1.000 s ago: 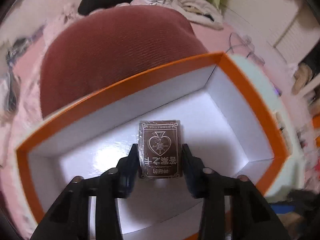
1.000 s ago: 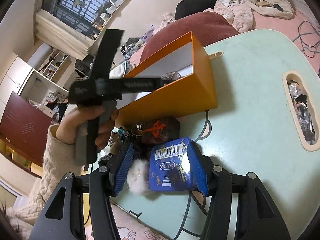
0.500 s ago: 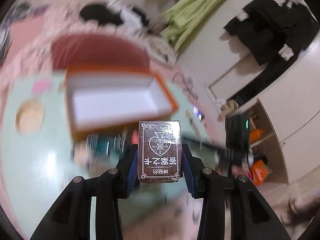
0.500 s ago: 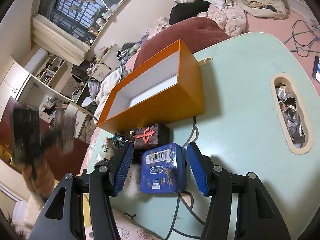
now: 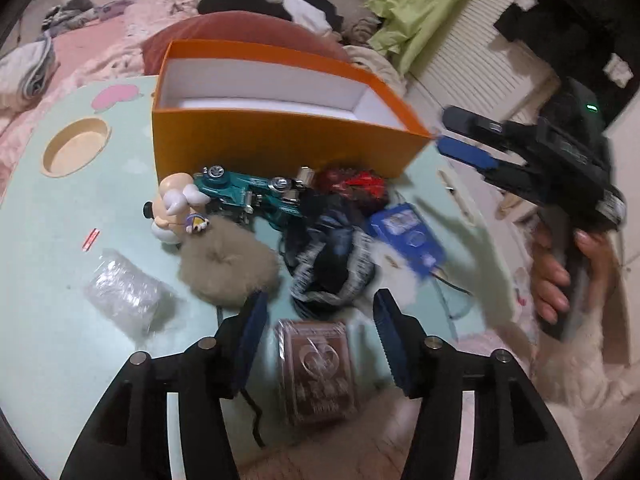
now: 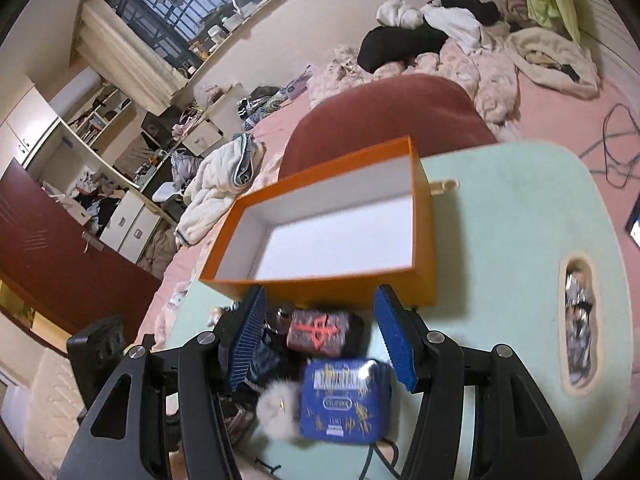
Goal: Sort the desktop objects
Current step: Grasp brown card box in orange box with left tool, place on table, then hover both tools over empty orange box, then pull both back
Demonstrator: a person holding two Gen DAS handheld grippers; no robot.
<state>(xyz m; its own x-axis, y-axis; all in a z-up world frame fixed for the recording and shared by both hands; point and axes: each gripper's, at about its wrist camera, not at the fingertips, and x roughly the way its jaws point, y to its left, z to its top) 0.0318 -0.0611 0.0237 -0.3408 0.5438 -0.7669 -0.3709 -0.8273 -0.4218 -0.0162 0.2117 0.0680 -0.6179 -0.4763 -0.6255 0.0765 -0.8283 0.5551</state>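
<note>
Gleaming brown card box [image 5: 318, 372] (heart emblem)

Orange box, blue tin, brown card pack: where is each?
orange box [image 6: 352, 282], right wrist view, front wall's upper edge.
blue tin [image 6: 344, 400], right wrist view, middle of lid.
brown card pack [image 5: 318, 372], left wrist view, middle of its face.

Both wrist views angled down, close over table, sharing orange box [image 5: 280, 144]

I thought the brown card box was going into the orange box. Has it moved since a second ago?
Yes. The brown card box has come back out of the orange box and now sits at the table's near edge, loose between the opening left gripper.
</note>
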